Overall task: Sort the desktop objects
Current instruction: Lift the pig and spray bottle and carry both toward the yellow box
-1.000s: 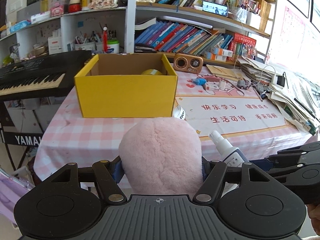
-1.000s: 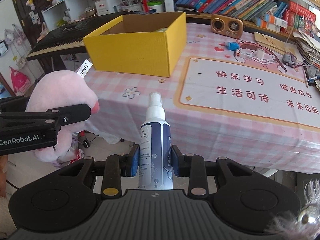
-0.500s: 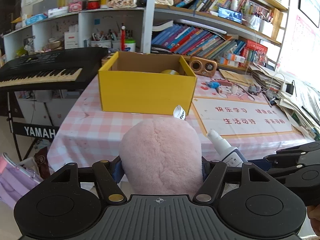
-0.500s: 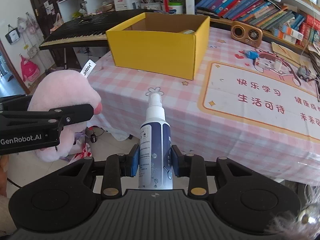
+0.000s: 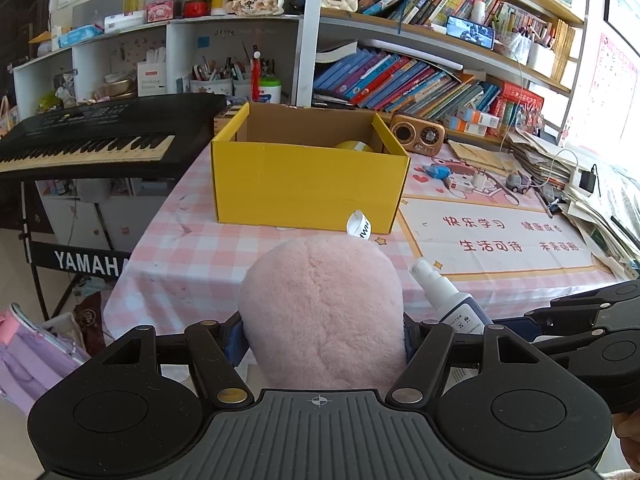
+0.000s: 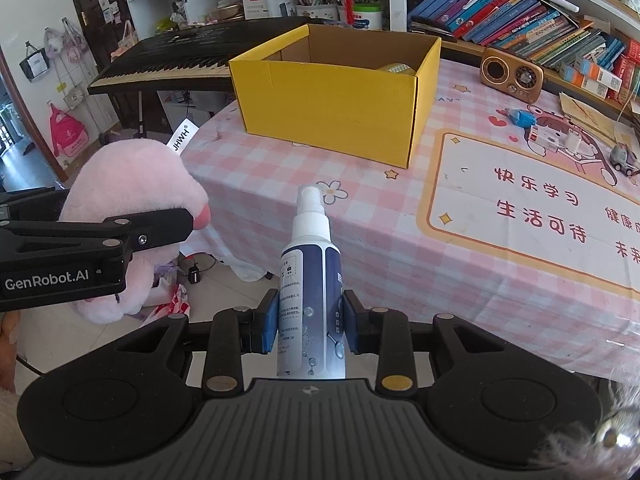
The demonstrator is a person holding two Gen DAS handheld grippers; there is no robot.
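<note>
1. Pink-checked tablecloth covers a table backed by bookshelves; a keyboard stands far left.
2. Yellow box sits open at the far left of the table, a yellow roll inside.
3. Left gripper pinches a pink plush, fluffy and rounded, white tag up.
4. Right gripper is clamped on a spray bottle, white nozzle pointing away, blue label.
5. Step judged: both items held off the near table edge, in carry towards the box.
6. Next move calls for reaching over the box rim, then releasing each item inside.
</note>
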